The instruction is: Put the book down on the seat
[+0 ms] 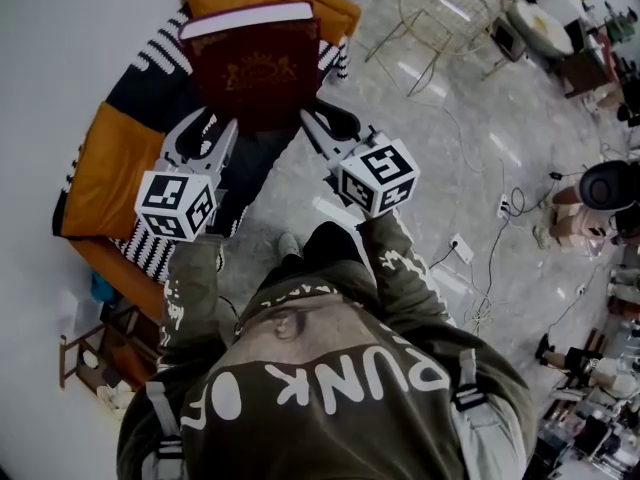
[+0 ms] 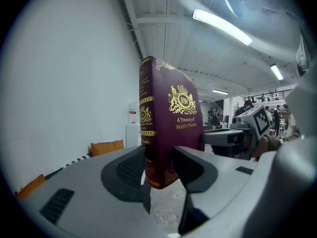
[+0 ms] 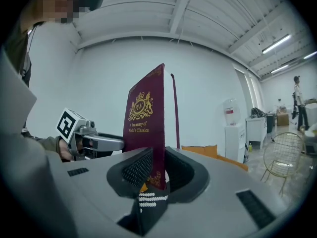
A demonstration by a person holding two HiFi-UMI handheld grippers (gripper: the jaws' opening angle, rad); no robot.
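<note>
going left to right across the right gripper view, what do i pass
left gripper → book → orange cushion → water dispenser → wire chair

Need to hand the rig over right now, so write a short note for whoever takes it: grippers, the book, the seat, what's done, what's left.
Left gripper: shut on the lower corner, spine side, of the maroon hardback book with gold print.
Right gripper: shut on the book's opposite lower edge.
Book: carried by both grippers in the air over the orange sofa seat, not touching it.
Done: book picked up and brought to the sofa.
Left: lower the book onto the seat, open both grippers, pull back.
</note>
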